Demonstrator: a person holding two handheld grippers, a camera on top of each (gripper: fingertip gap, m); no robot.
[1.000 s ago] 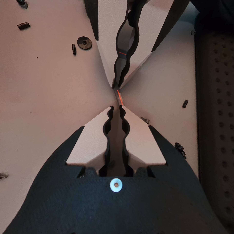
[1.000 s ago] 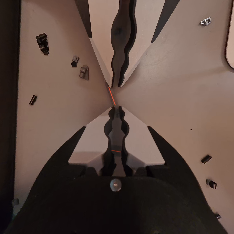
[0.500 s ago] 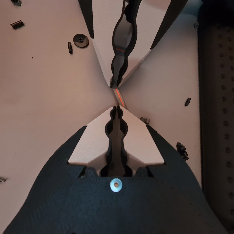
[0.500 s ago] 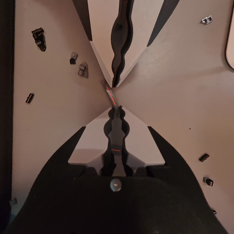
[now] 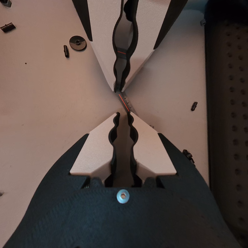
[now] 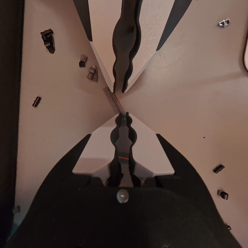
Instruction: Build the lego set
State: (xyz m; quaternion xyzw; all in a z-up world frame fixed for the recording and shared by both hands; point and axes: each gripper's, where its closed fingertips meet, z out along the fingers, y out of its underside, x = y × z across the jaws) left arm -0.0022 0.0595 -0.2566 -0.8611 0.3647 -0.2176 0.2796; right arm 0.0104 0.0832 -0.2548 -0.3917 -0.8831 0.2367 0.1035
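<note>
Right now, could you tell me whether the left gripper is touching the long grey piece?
Apart. In the left wrist view the left gripper stands open, and the long grey piece ends just beyond its right fingertip, with a sliver of table between them.

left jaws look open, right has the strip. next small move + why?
Probably ease the left gripper forward and shut it on the free end of the grey studded strip. Its jaws stand apart just short of that end, while the right gripper clamps the other end, holding the strip between the two.
</note>
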